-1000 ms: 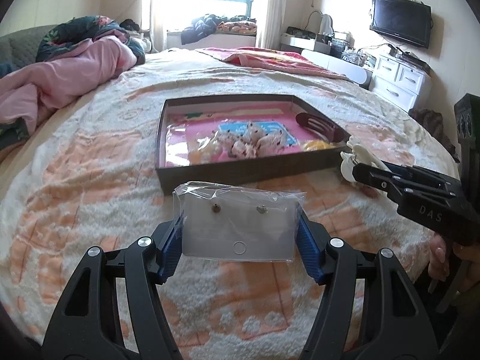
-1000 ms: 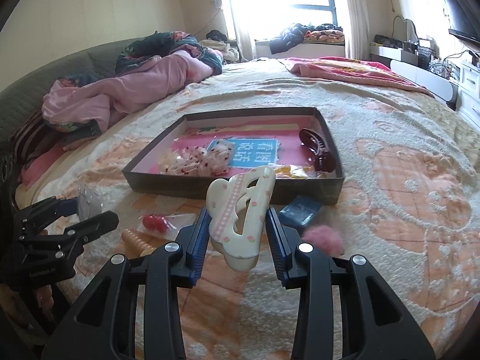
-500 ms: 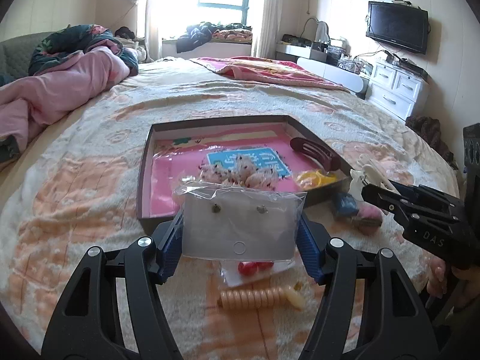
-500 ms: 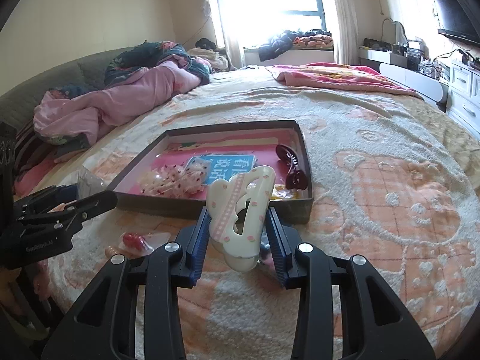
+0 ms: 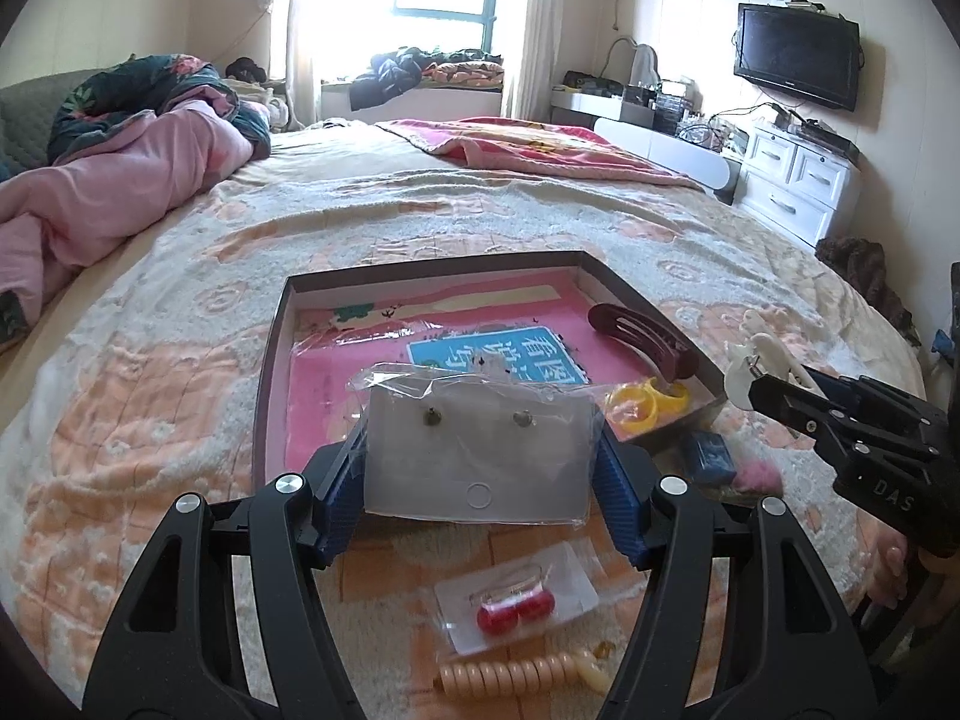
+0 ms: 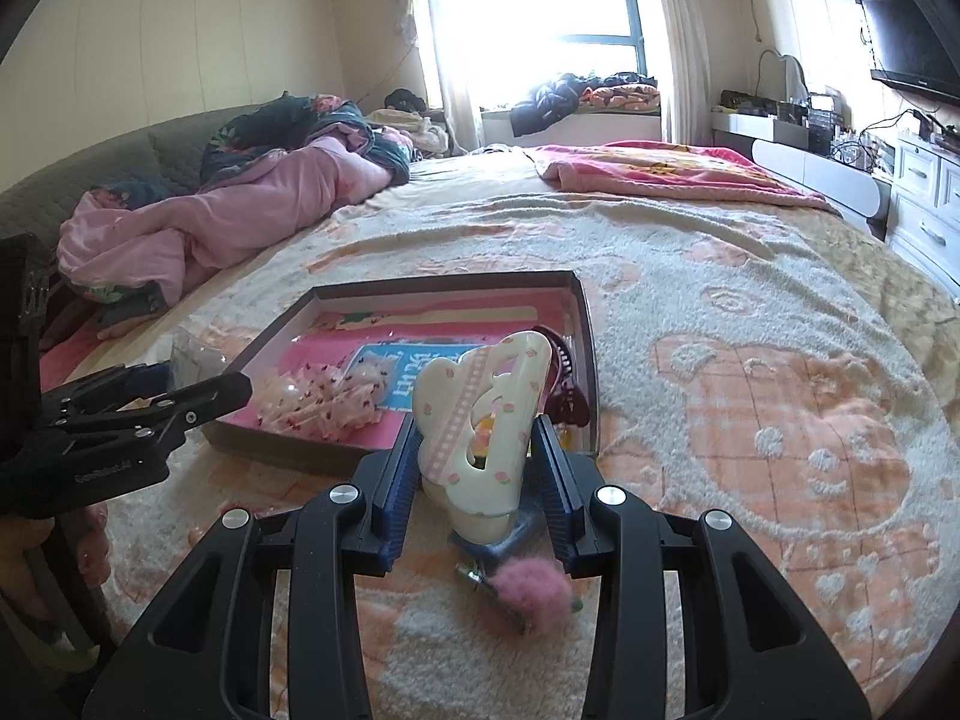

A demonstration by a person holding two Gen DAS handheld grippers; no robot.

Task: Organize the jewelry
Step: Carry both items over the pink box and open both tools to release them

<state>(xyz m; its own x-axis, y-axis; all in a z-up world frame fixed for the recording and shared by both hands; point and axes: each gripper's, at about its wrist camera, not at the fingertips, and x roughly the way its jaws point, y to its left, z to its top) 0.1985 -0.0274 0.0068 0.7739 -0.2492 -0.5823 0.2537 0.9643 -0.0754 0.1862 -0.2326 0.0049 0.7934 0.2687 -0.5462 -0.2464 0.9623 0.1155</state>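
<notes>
Both hands have drawn back and slightly up from the shallow box (image 5: 271,360) over the last second, so the bagged red earrings (image 5: 515,603) and coil hair tie (image 5: 516,673) now show below. The left gripper (image 5: 480,468) stays clamped half-open on the bagged stud-earring card (image 5: 477,450); the right gripper (image 6: 477,468) pinches the cream claw clip (image 6: 480,420) narrowly. Neither item is in the box yet.

The left tool (image 5: 480,468) is pointing forward and downward, its blue pads pressing both short edges of a flat packet. The right tool (image 6: 477,468) is angling down alongside it, clamping a hair claw upright, with fingers (image 5: 894,558) wrapping its handle.
</notes>
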